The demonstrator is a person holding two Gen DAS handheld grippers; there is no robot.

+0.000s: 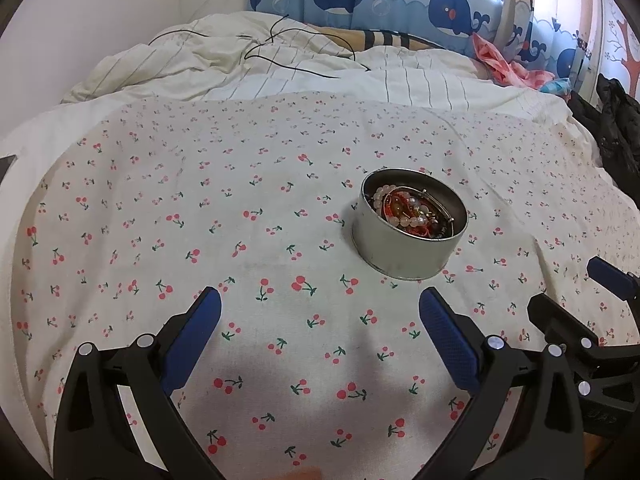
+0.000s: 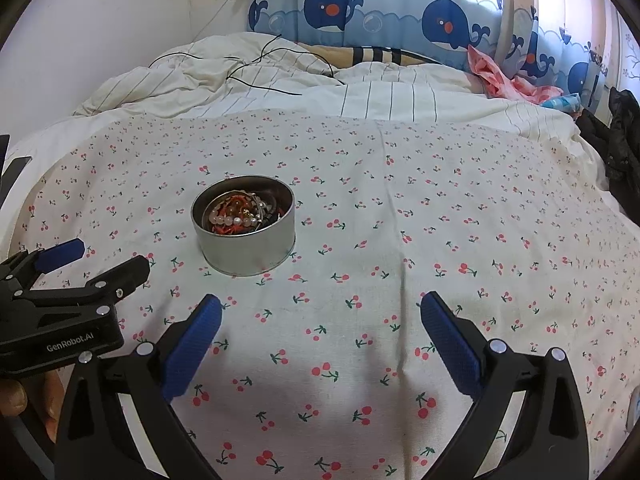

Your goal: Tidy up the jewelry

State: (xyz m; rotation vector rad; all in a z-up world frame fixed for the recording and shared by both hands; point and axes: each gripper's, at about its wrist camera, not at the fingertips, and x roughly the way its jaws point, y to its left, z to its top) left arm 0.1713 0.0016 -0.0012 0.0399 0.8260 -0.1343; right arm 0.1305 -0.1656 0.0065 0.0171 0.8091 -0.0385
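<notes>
The left hand-held gripper hangs over the cherry-print cloth with its blue-padded fingers spread wide and nothing between them. The right hand-held gripper is spread just as wide and just as empty, low over the same cloth. The two sit side by side at the near edge of the bed: in the left wrist view the right one shows at the right edge, and in the right wrist view the left one shows at the left, apart from the tin on its near-left side.

The round metal tin stands upright on the cloth, lid off, a little beyond both tools. It lies far-right of the left one's fingers and far-left of the right one's, touching neither. Inside it is a tangle of jewelry: a bracelet of pale pink beads, red cord, amber beads and a thin metal bangle, all within the rim.

Beyond the cloth a striped quilt is rumpled, with a black cable trailing over it. A whale-print curtain hangs at the far end, and pink fabric lies far right.
</notes>
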